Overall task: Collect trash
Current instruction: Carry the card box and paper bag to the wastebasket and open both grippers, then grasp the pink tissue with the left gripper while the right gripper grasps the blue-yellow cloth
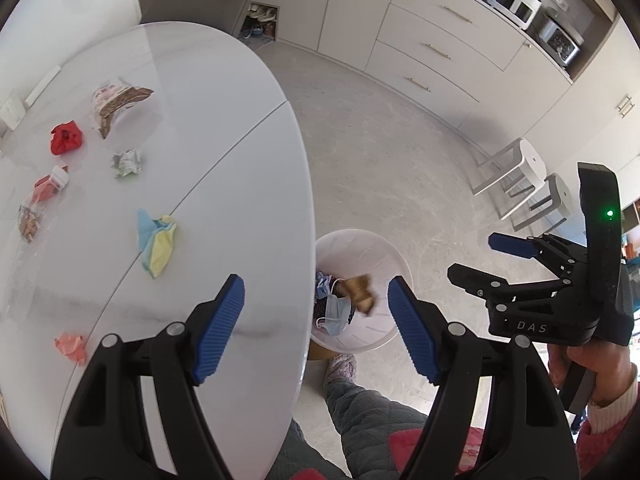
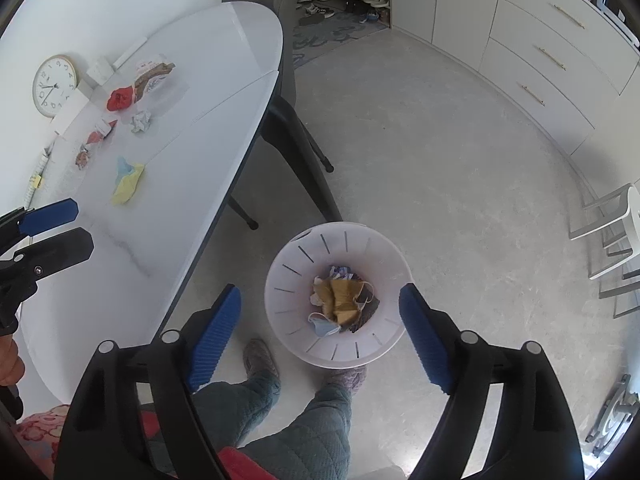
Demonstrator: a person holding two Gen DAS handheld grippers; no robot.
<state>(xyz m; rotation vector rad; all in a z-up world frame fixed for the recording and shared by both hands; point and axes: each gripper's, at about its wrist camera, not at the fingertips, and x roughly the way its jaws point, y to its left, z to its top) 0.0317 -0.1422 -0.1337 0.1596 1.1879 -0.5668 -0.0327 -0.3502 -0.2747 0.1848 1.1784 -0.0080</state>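
Observation:
My right gripper [image 2: 320, 292] hangs open and empty straight above the white bin [image 2: 280, 280] on the floor. A brown crumpled paper [image 2: 340, 296] lies in the bin on blue face masks [image 2: 324, 326]. In the left wrist view that brown paper [image 1: 360, 292] looks blurred inside the bin [image 1: 360, 240]. My left gripper [image 1: 314, 284] is open and empty over the edge of the white table [image 1: 224, 184]. On the table lie a blue-yellow wad [image 1: 156, 240], a pink scrap [image 1: 72, 348], a green-white ball [image 1: 128, 163], a red wad [image 1: 66, 138] and a snack bag [image 1: 118, 104].
A dark chair [image 2: 288, 120] is tucked under the table beside the bin. The person's legs and slippers [image 2: 260, 356] stand just near the bin. White stools [image 1: 516, 172] and drawer cabinets [image 1: 432, 48] line the far side. A clock [image 2: 54, 85] lies on the table.

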